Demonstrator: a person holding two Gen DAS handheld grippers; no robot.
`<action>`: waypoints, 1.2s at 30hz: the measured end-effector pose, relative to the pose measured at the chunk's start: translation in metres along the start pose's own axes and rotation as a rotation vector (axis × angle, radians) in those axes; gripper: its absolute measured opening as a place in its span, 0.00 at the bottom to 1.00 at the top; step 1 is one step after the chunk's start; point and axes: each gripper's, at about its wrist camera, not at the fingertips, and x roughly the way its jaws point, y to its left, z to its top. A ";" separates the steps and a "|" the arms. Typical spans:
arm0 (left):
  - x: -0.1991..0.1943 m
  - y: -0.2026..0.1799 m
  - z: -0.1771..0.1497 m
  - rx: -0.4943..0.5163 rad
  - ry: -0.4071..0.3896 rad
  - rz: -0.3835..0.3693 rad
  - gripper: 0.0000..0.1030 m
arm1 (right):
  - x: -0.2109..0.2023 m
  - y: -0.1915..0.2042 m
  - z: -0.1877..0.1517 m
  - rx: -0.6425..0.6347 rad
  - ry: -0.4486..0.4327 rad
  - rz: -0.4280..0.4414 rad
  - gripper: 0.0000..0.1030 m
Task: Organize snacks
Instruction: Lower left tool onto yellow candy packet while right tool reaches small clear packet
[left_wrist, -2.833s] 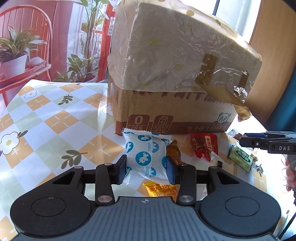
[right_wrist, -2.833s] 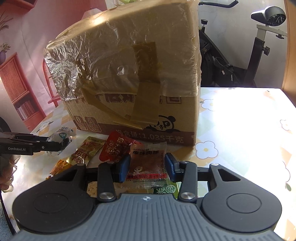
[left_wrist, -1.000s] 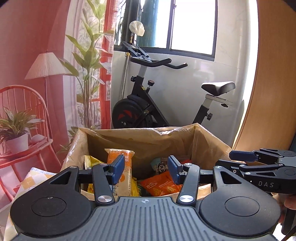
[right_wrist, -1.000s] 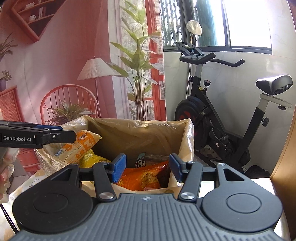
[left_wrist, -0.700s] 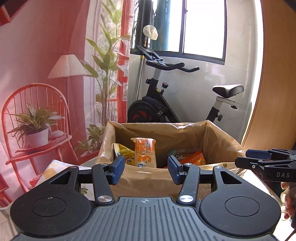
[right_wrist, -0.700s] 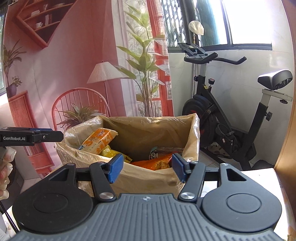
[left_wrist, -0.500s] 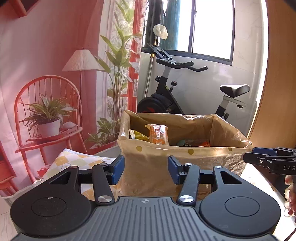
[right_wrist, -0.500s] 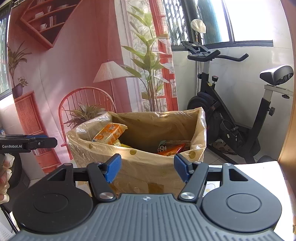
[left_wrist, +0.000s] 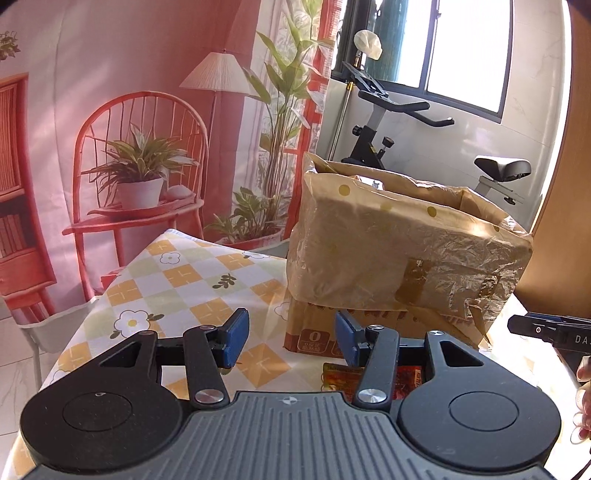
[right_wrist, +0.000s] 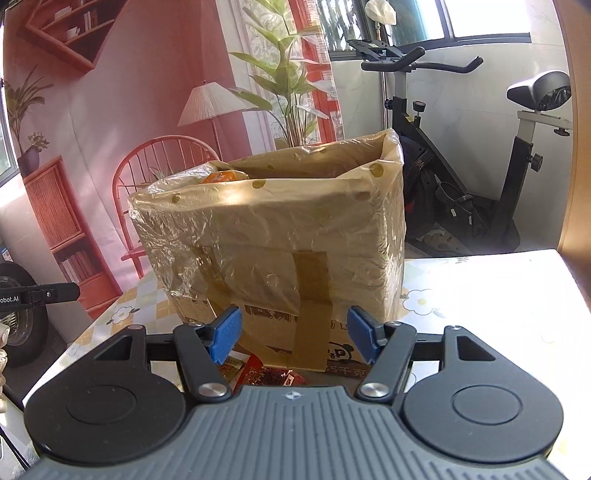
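Both grippers, left gripper (left_wrist: 290, 339) and right gripper (right_wrist: 294, 334), hover with jaws apart and empty before the lined cardboard box (right_wrist: 280, 236) on the worktop (left_wrist: 184, 280); red snack packets (right_wrist: 266, 374) lie at its base.

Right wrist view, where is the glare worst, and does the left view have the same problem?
Right wrist view: sunlight washes out the table beside the box. Left wrist view: milder, with the window blown out and shine on the box's plastic liner.
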 end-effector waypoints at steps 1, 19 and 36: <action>0.001 0.000 -0.004 0.006 0.007 0.004 0.52 | 0.001 -0.001 -0.004 0.005 0.008 -0.001 0.64; 0.017 0.004 -0.043 -0.007 0.088 0.005 0.52 | 0.017 -0.008 -0.066 -0.011 0.115 -0.054 0.64; 0.033 -0.003 -0.067 -0.019 0.156 -0.045 0.52 | 0.015 -0.023 -0.099 -0.135 0.202 -0.124 0.64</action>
